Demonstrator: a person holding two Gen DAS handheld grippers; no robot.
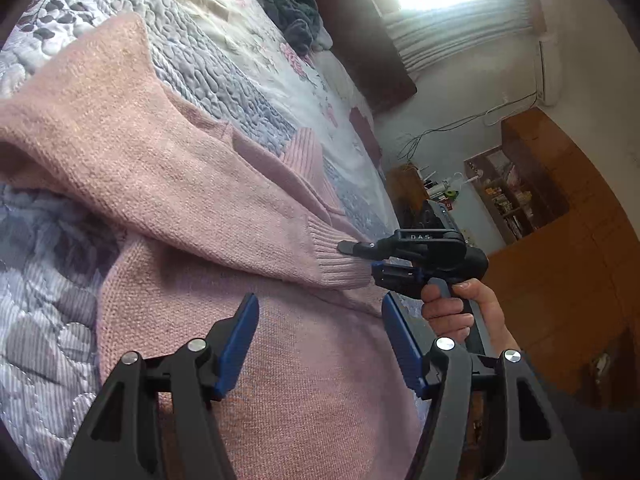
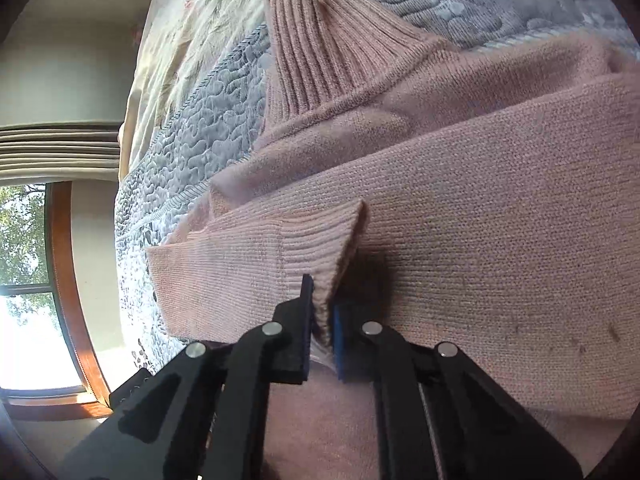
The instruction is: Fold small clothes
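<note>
A pink knitted sweater [image 1: 168, 184] lies spread on a quilted grey bedspread [image 1: 224, 80]. One sleeve is pulled across its body, and my right gripper [image 1: 354, 254] is shut on that sleeve's ribbed cuff [image 1: 340, 256], held by a hand [image 1: 452, 308]. In the right wrist view the cuff [image 2: 320, 264] is pinched between the right gripper [image 2: 320, 300] fingers, with the ribbed collar [image 2: 308, 40] further off. My left gripper [image 1: 320, 312] hovers open over the sweater's body, with nothing between its blue pads [image 1: 236, 344].
A dark heap of clothes [image 1: 288, 4] lies at the far end of the bed. Past the bed edge stand a wooden cabinet [image 1: 560, 216], a cluttered shelf [image 1: 504, 196] and loose cables on the wall. A window [image 2: 28, 280] with a wooden frame sits left of the bed.
</note>
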